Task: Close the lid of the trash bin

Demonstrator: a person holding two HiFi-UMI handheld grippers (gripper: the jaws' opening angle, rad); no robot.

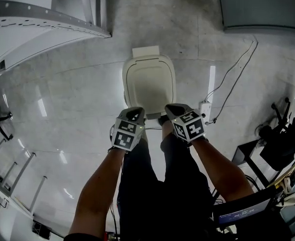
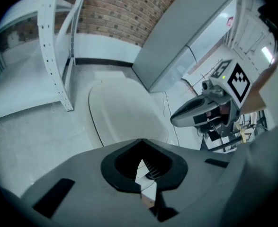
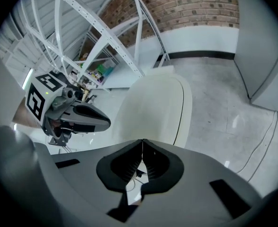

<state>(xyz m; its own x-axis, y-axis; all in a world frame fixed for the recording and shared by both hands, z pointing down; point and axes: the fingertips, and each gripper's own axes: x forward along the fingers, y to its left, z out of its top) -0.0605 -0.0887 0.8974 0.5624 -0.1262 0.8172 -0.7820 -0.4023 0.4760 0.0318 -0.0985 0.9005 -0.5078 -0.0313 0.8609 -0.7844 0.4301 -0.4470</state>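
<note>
The trash bin (image 1: 125, 79) is seen at the centre of the head view, on the pale floor (image 1: 72, 99). Its cream lid (image 1: 150, 84) is shown as a smooth panel. No dark opening is seen, so the lid is judged to be down or very nearly so, and the closing step to be at its end.

The left gripper (image 1: 133, 114) and the right gripper (image 1: 175, 109) are held side by side just below the bin's near edge; whether that edge is touched cannot be told. In both gripper views the jaws are seen pressed together with nothing between them. If any gap is left, only a light downward press on the lid's front edge is called for; otherwise a retreat towards the bottom of the frame is.

Open room is found left of the bin. A white shelf frame (image 1: 41, 26) is set well apart at upper left, and a grey cabinet (image 1: 263, 4) at upper right. A cable (image 1: 235, 72) with a plug block (image 1: 205, 108) is laid near the right gripper and is to be avoided.
</note>
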